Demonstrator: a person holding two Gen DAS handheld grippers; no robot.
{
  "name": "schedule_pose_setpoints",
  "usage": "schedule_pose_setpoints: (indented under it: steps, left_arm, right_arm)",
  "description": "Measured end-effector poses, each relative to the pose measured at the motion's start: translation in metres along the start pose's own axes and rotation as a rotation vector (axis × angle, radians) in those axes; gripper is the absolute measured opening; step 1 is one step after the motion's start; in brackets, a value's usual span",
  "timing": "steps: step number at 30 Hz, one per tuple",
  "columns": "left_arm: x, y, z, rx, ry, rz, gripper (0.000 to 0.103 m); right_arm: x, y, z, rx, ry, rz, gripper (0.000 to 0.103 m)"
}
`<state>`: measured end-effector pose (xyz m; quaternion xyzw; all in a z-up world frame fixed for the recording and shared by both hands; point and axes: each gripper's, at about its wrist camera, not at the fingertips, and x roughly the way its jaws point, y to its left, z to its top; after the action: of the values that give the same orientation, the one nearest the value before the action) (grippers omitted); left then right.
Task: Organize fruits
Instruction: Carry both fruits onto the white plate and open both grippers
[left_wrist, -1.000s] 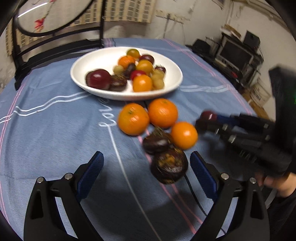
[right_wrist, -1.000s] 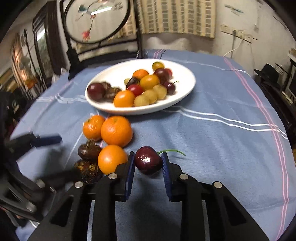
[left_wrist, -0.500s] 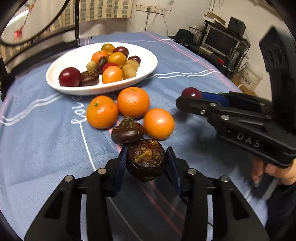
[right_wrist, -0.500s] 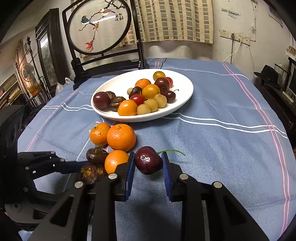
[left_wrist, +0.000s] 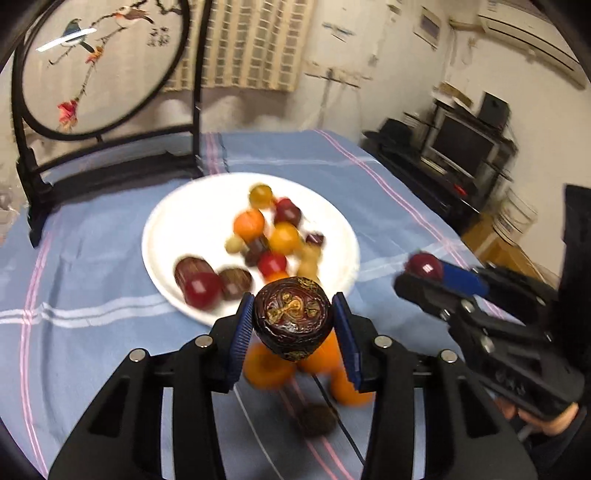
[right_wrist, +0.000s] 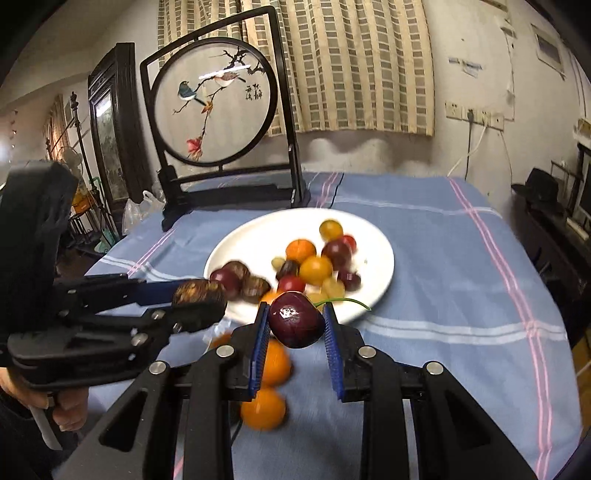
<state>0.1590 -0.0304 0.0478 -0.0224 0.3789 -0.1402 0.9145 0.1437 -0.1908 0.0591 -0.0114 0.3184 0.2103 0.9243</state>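
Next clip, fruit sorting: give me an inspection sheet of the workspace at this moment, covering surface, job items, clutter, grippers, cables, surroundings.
Surface: table under a blue cloth with white and pink stripes.
Job's things: white plate holding mixed small fruits; three oranges and a dark brown fruit loose on the cloth near the plate.
Clutter: nothing seen on the cloth apart from the fruit.
Grippers: left gripper shut on a dark wrinkled fruit; right gripper shut on a dark red cherry with a green stem.
Cables: thin dark cable lying across the cloth; white cord at the wall sockets.
Surroundings: bird-painting screen, checked curtain, monitor.
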Motion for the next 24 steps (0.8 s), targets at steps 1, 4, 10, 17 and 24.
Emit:
schedule_pose_setpoints:
  steps: [1, 4, 10, 17, 24]
  left_arm:
    - [0.003, 0.003, 0.003, -0.008, -0.001, 0.013, 0.042]
    - [0.022, 0.014, 0.017, -0.053, 0.016, 0.027, 0.042]
    - [0.054, 0.024, 0.031, -0.092, 0.040, 0.071, 0.044]
    - [0.043, 0.027, 0.025, -0.124, -0.030, 0.095, 0.076]
    - [0.022, 0.032, -0.002, -0.162, -0.033, 0.106, 0.084]
  right_arm:
    - [0.009, -0.002, 0.004, 0.004, 0.007, 0.000, 0.029]
    - [0.038, -0.005, 0.011, 0.009, 0.039, -0.012, 0.029]
    - [0.088, -0.004, 0.010, 0.012, 0.113, 0.008, 0.029]
    - [0.077, -0.022, 0.002, 0.083, 0.088, 0.013, 0.053]
    - [0.052, -0.031, -0.015, 0.123, 0.098, 0.018, 0.056]
